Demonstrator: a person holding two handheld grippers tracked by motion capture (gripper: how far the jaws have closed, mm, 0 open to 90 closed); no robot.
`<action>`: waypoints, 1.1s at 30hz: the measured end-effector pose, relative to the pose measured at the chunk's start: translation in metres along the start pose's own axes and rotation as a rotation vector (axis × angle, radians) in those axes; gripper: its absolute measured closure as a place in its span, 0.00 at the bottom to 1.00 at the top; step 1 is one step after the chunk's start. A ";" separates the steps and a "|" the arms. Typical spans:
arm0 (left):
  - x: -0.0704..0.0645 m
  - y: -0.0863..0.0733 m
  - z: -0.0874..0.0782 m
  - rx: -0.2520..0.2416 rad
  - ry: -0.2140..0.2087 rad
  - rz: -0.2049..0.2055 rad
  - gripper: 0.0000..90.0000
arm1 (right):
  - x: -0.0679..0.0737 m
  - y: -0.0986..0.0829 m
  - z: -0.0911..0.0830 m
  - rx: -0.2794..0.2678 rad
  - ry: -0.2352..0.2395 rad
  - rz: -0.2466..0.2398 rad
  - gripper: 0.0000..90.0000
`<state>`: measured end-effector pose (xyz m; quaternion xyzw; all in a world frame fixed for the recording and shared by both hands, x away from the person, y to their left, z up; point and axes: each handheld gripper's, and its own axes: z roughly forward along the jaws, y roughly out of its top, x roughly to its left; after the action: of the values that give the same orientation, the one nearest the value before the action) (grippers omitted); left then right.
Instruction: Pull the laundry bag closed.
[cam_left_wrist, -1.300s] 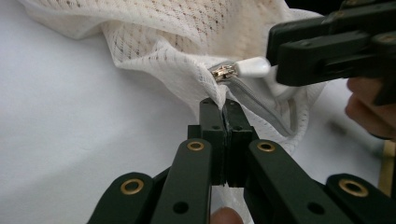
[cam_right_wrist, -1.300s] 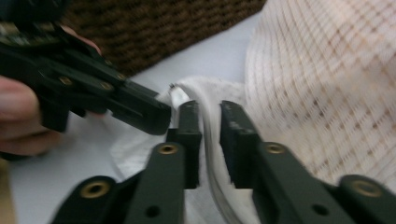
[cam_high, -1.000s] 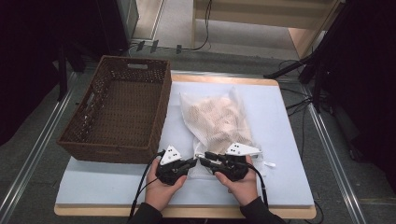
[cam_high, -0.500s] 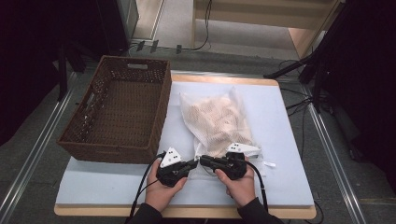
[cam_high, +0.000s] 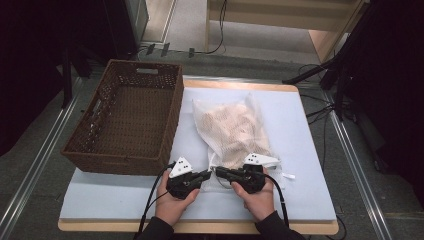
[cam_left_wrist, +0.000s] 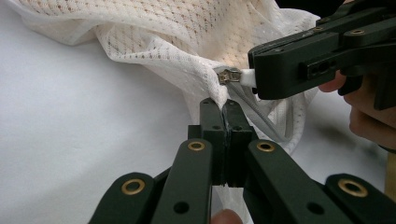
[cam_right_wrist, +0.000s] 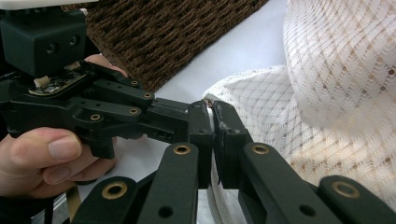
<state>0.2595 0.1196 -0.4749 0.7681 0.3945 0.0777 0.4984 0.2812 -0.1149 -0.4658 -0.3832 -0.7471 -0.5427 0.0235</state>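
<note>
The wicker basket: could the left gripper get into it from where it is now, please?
Probably not yet: the left gripper is shut on the mesh laundry bag hem, so it must let go first; otherwise the wicker basket stands open-topped right beside it.

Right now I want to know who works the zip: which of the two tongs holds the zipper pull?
The right tongs hold the zipper pull by its white tab; the left tongs only pinch the mesh bag fabric just below it.

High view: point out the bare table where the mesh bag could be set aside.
Free: the white table strip in front of the basket, and the strip right of the mesh bag. Crowded: the near middle, where left gripper and right gripper pinch the bag's end.
</note>
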 end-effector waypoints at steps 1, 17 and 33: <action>0.000 0.000 0.000 -0.002 -0.002 -0.002 1.00 | 0.000 0.000 0.000 -0.004 -0.002 -0.001 0.97; 0.008 0.000 -0.001 -0.019 -0.063 -0.075 1.00 | 0.003 -0.003 0.000 -0.009 -0.019 -0.004 0.97; 0.009 -0.003 -0.006 -0.079 -0.041 -0.099 1.00 | 0.000 -0.010 -0.013 0.000 -0.065 -0.006 0.97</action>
<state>0.2610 0.1308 -0.4764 0.7289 0.4182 0.0528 0.5394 0.2697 -0.1270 -0.4683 -0.3985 -0.7485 -0.5301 -0.0026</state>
